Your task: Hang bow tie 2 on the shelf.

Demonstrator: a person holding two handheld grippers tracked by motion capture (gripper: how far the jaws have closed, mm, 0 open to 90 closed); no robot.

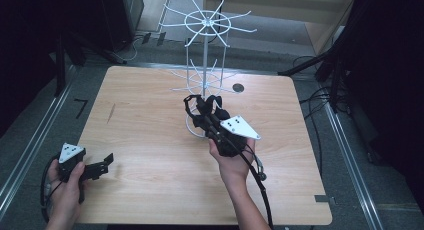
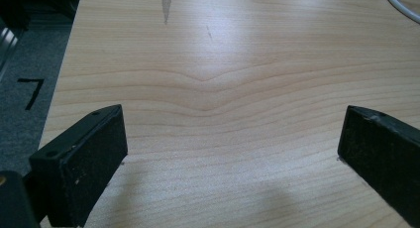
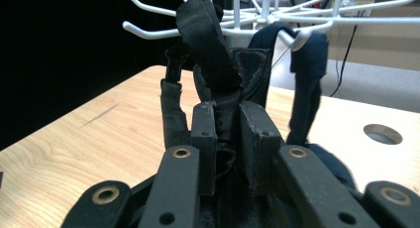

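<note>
A black fabric piece with several straps (image 1: 192,102) is pinched between the jaws of my right gripper (image 1: 204,115), which a hand holds near the middle of the table. It hangs at the lower tier of a white wire hook stand (image 1: 205,55). In the right gripper view my gripper (image 3: 228,111) is shut on the fabric (image 3: 208,44), and one dark strap (image 3: 307,54) loops over a white hook (image 3: 292,37). My left gripper (image 1: 104,165) rests at the table's front left, open, with bare wood between its jaws (image 2: 233,124).
The wooden table (image 1: 150,140) has a round hole (image 1: 238,87) to the right of the stand. The stand's base ring (image 2: 403,5) lies on the wood. Dark equipment legs and cables stand on the floor around the table.
</note>
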